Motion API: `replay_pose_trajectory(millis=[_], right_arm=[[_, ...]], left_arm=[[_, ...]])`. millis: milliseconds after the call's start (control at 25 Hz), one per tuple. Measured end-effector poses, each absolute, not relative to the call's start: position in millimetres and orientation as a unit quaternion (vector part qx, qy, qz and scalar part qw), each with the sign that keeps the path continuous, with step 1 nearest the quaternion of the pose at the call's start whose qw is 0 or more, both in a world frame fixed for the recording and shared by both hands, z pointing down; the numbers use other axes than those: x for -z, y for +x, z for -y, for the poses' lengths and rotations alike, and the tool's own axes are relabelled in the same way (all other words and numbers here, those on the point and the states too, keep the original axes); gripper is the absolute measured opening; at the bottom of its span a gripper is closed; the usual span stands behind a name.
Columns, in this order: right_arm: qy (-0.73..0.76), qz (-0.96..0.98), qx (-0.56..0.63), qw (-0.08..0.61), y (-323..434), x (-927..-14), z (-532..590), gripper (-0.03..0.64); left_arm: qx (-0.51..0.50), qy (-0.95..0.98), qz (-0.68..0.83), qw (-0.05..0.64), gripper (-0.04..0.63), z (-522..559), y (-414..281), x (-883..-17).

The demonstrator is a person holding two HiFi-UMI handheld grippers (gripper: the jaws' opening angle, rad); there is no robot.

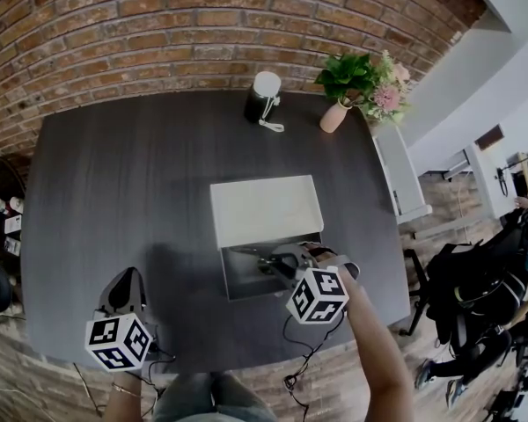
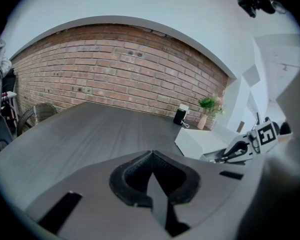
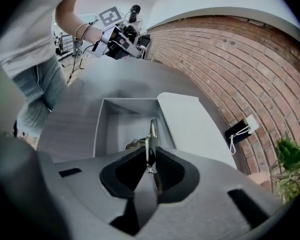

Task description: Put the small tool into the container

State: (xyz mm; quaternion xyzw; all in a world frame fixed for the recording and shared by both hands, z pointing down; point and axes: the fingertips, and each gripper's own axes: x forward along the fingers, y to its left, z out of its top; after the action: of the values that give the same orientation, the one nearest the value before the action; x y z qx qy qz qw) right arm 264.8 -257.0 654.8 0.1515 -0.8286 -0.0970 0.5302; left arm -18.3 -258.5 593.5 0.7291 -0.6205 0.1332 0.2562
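The right hand-held gripper (image 1: 278, 265) hangs over the open compartment of a light grey rectangular container (image 1: 230, 280) that stands near the front of a dark grey wood-grain table (image 1: 114, 174). Its jaws stand narrow, the pads closed on a small thin metal tool (image 3: 152, 130) that sticks forward from their tips, above the container's floor and close to its right wall. The container's flat lid (image 1: 264, 207) lies open on the far side, level with the table. The left hand-held gripper (image 1: 128, 281) is at the table's front left corner, well apart from the container, its jaws together with nothing between them. At the far edge stand a black cylinder with a white top and cord (image 1: 263, 97) and a terracotta vase of flowers (image 1: 333, 117).
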Motion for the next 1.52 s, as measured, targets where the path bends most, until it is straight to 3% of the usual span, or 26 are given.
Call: replay_pose_trajectory(millis=[520, 1000, 1080, 1240, 1520], right_arm=[[0.121, 0.823, 0.041, 0.554, 270, -670, 244, 0.124], [0.158, 0.85, -0.028, 0.501, 269, -651, 236, 0.133], [0.192, 0.866, -0.054, 0.459, 268, -638, 238, 0.122], [0.304, 0.898, -0.124, 0.293, 266, -588, 248, 0.055], [0.421, 0.889, -0.151, 0.098, 278, -498, 247, 0.035]], left_arm=[[-0.128, 0.725, 0.621, 0.269, 0.003, 256, -21, -596], [-0.118, 0.731, 0.617, 0.267, 0.003, 260, -14, -582], [-0.116, 0.733, 0.615, 0.267, 0.003, 260, -11, -577], [-0.109, 0.742, 0.609, 0.26, 0.004, 263, -1, -565], [-0.082, 0.771, 0.587, 0.232, 0.003, 271, 31, -529]])
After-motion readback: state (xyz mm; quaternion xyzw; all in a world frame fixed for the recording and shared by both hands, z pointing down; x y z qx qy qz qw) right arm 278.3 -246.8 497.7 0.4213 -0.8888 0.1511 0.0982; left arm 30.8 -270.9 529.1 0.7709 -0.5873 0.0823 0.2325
